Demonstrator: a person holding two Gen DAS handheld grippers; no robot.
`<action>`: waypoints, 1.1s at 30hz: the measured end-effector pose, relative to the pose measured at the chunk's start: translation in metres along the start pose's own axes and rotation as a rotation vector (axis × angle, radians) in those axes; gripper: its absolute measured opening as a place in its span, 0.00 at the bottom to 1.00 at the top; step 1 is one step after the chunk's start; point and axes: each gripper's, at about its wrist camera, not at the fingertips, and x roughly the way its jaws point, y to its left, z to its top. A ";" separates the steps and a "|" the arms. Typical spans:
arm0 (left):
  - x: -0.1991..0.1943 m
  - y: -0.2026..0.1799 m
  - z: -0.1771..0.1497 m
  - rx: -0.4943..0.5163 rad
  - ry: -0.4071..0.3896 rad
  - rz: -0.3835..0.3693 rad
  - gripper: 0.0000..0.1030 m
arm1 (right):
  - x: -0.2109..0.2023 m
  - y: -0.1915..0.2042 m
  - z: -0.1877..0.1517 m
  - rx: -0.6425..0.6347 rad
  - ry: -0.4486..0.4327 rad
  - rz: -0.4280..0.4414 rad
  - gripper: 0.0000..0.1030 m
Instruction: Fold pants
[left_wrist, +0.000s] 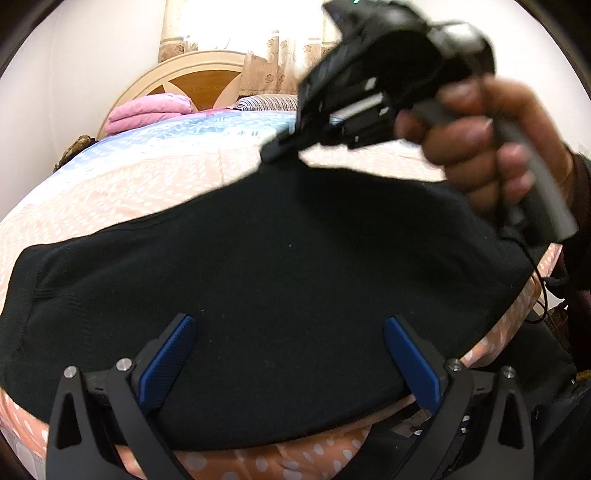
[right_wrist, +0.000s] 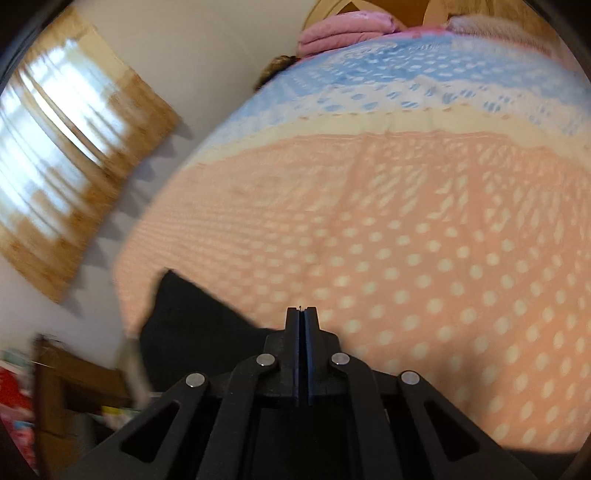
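Note:
Black pants (left_wrist: 277, 277) lie spread flat across a peach dotted bedspread (left_wrist: 129, 184). My left gripper (left_wrist: 290, 321) hovers over their near edge, its blue pads (left_wrist: 166, 358) wide apart with only flat cloth below. A hand holds my right gripper (left_wrist: 273, 151) at the upper right, and its tip sits at the pants' far edge. In the right wrist view, the right gripper (right_wrist: 303, 312) is shut, pads pressed together with no cloth showing between them. A corner of the pants (right_wrist: 192, 321) lies just left of it on the bedspread (right_wrist: 406, 240).
A folded pink blanket (left_wrist: 147, 110) and a striped pillow (left_wrist: 266, 101) lie by the wooden headboard (left_wrist: 199, 81). The bed's left edge drops toward a white wall with a curtained window (right_wrist: 55, 147). Wooden furniture (right_wrist: 74, 376) stands low at the left.

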 end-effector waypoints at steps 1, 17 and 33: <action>0.000 -0.001 0.000 0.001 0.000 0.001 1.00 | 0.006 -0.005 -0.001 0.010 0.009 -0.013 0.01; 0.001 -0.003 0.004 -0.010 0.010 0.013 1.00 | -0.082 0.006 -0.100 -0.232 -0.028 0.017 0.44; 0.007 -0.006 0.008 -0.007 0.028 0.023 1.00 | -0.079 -0.001 -0.173 -0.263 0.094 0.023 0.44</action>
